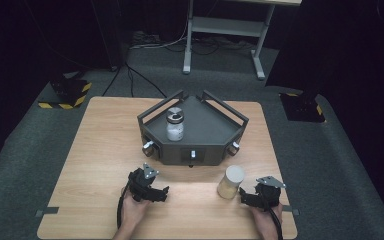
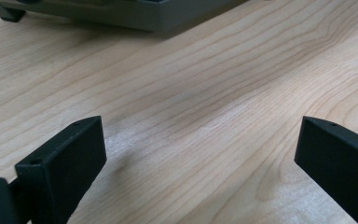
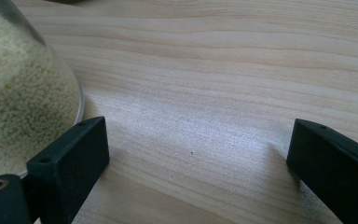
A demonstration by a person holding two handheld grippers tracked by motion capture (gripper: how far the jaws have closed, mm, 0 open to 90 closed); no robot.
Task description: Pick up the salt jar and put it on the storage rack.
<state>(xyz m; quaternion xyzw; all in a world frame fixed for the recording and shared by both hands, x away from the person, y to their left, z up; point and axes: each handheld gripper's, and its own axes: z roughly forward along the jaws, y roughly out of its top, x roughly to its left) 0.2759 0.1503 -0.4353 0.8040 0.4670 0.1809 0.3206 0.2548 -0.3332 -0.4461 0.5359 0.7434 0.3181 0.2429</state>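
A dark grey angular tray (image 1: 207, 131) with raised rails and three front knobs stands at the table's middle. Inside it at the left stands a clear jar (image 1: 174, 125) with a metal lid and white contents. A second jar (image 1: 231, 181) holding pale yellow grains stands on the wood in front of the tray, to the right. My right gripper (image 1: 246, 196) lies low just right of this jar. In the right gripper view it (image 3: 198, 126) is open, with the grain jar (image 3: 23, 93) outside its left jaw. My left gripper (image 1: 159, 194), low over bare wood, is open (image 2: 200, 128).
The wooden table (image 1: 100, 150) has free room on its left and right sides. The tray's front edge (image 2: 135, 18) shows ahead of the left gripper. Beyond the table lie grey carpet, cables, a metal desk frame (image 1: 225, 30) and yellow-black striped blocks (image 1: 67, 92).
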